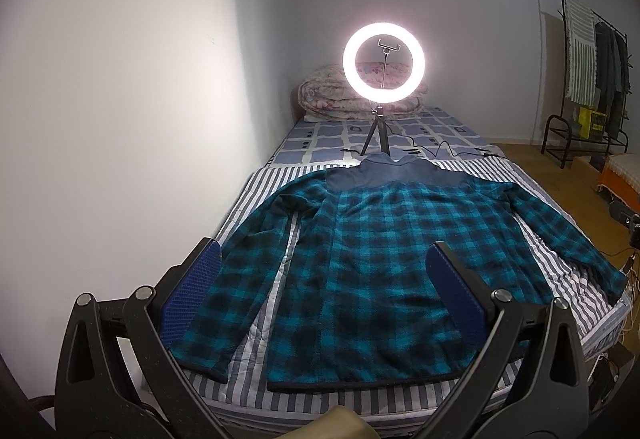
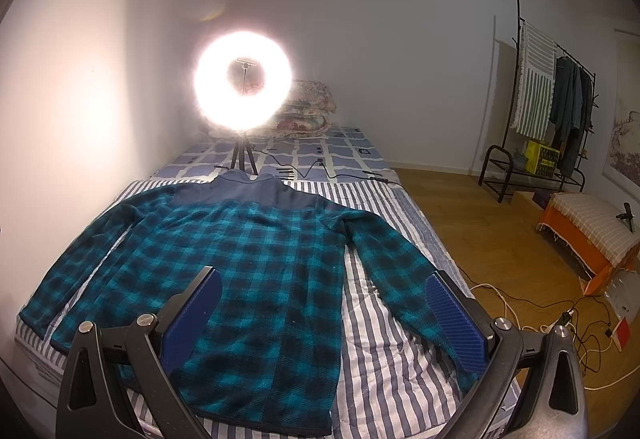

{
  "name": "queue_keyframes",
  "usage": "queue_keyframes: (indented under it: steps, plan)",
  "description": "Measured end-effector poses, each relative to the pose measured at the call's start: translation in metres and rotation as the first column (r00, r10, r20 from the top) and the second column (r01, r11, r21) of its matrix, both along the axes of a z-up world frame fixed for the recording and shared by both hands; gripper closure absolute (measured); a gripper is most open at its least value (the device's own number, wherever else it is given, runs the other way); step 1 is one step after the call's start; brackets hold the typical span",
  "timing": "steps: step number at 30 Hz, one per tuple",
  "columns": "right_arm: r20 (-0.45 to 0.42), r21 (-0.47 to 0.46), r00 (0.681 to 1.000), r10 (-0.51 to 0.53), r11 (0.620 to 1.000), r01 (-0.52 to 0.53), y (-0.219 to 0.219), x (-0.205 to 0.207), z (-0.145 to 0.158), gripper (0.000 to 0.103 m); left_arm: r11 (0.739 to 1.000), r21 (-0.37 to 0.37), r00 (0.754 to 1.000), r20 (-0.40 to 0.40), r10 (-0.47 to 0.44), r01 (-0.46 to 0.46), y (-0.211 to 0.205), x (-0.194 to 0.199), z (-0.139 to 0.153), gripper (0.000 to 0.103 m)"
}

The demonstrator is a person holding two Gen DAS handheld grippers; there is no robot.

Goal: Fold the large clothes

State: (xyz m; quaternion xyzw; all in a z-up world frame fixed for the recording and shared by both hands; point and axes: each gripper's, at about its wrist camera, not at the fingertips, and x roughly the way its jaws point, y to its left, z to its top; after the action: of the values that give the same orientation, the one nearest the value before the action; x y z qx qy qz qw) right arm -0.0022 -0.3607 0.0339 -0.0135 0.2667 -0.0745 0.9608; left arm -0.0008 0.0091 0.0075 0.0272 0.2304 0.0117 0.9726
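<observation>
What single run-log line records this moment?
stage: pre-fold | plaid jacket: flat on bed, sleeves out | left gripper: open | right gripper: open

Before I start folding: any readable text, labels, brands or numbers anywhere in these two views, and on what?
None can be read.
Plaid jacket: no tag or label shows.
Yellow box on the clothes rack shelf: dark print, too blurred to read.
Wall picture: a painted scene, no legible writing.
Bedsheet: dark marks only, pattern.

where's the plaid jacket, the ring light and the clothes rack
teal and black plaid fleece jacket (image 1: 384, 239), left wrist view, middle of its back panel
glowing white ring light on a small black tripod (image 1: 350, 63), left wrist view, left side of the lit ring
black metal clothes rack (image 2: 520, 91), right wrist view, its left upright post
</observation>
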Motion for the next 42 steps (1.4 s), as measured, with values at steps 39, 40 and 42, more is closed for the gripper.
queue_keyframes:
  steps: [39,40,42]
  plan:
    - [0.001,-0.006,1.0,0.011,1.0,-0.011,0.0049,0.0023,0.0009,0.0,1.0,0.0,1.0,0.001,0.002,-0.002,0.0018,-0.0012,-0.0023,0.0]
    - [0.001,-0.006,1.0,0.013,1.0,-0.013,0.0053,0.0024,0.0014,0.0,1.0,0.0,1.0,0.001,0.002,-0.002,0.0024,-0.0012,-0.0023,0.0]
    - [0.001,-0.005,1.0,0.015,1.0,-0.015,0.0063,0.0024,0.0021,0.0,1.0,0.002,1.0,0.0,0.004,-0.004,0.0027,-0.0014,-0.0021,0.0]
